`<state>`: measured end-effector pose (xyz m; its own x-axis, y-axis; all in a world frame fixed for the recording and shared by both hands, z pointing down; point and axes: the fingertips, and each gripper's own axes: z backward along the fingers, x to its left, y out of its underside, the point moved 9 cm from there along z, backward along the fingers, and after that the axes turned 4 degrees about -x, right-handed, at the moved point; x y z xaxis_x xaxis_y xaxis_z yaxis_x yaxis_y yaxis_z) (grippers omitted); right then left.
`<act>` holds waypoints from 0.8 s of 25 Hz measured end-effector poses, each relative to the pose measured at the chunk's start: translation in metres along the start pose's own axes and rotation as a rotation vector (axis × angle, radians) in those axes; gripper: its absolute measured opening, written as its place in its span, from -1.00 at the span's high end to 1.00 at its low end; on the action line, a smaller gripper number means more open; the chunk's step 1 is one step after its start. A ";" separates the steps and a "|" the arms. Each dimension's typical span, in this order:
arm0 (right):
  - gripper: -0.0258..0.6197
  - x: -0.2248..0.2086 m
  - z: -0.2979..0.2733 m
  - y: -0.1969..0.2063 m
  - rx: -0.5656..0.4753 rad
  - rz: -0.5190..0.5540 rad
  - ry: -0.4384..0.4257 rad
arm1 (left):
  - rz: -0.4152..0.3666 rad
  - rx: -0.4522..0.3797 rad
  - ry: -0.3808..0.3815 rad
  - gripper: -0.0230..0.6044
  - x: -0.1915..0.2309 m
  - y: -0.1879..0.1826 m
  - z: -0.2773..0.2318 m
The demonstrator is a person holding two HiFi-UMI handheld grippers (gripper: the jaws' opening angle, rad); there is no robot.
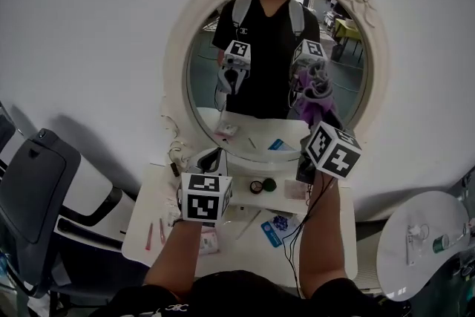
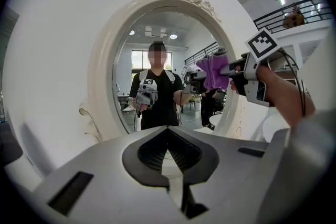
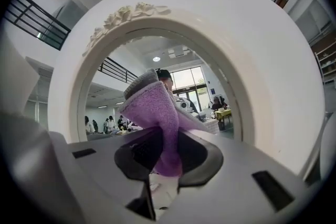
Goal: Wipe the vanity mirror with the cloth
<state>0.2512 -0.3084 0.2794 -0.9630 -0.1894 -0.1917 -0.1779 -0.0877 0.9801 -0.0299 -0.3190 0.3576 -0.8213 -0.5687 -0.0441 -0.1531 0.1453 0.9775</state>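
Observation:
The oval vanity mirror (image 1: 261, 85) in its white rose-carved frame (image 1: 177, 48) hangs on the wall above a small white table. My right gripper (image 1: 323, 121) is shut on a purple cloth (image 1: 315, 108), held up at the lower right part of the glass, where it meets its own reflection. In the right gripper view the cloth (image 3: 155, 113) stands up between the jaws (image 3: 165, 141), in front of the mirror (image 3: 210, 86). My left gripper (image 1: 214, 158) hovers low, in front of the mirror's bottom edge, shut and empty (image 2: 168, 134). The left gripper view shows the cloth (image 2: 212, 72) by the mirror's right rim.
The white vanity table (image 1: 141, 234) carries small items: a round compact (image 1: 256, 186), a green lid (image 1: 270, 184), a blue packet (image 1: 272, 231) and pink sticks (image 1: 149, 235). A dark chair (image 1: 37, 189) stands at the left. At the lower right is a round white side table (image 1: 423, 249).

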 end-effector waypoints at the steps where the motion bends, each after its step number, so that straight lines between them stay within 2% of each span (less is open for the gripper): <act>1: 0.66 -0.009 0.002 -0.002 -0.006 -0.002 0.025 | -0.003 -0.002 0.007 0.94 -0.002 -0.001 -0.002; 7: 0.67 -0.066 0.023 -0.007 -0.033 -0.017 0.210 | -0.023 -0.022 0.047 0.94 -0.018 -0.007 -0.009; 10: 0.67 -0.080 0.028 -0.001 -0.026 -0.008 0.256 | -0.028 -0.020 0.055 0.94 -0.022 -0.007 -0.012; 15: 0.67 -0.074 0.022 0.022 0.032 0.026 0.258 | -0.034 -0.004 0.060 0.94 -0.025 -0.004 -0.009; 20: 0.67 -0.048 0.008 0.039 0.072 0.034 0.175 | -0.020 -0.009 0.021 0.94 -0.013 0.000 -0.001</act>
<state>0.2885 -0.2947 0.3271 -0.9200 -0.3587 -0.1579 -0.1658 -0.0089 0.9861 -0.0186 -0.3126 0.3579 -0.8066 -0.5880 -0.0596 -0.1646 0.1266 0.9782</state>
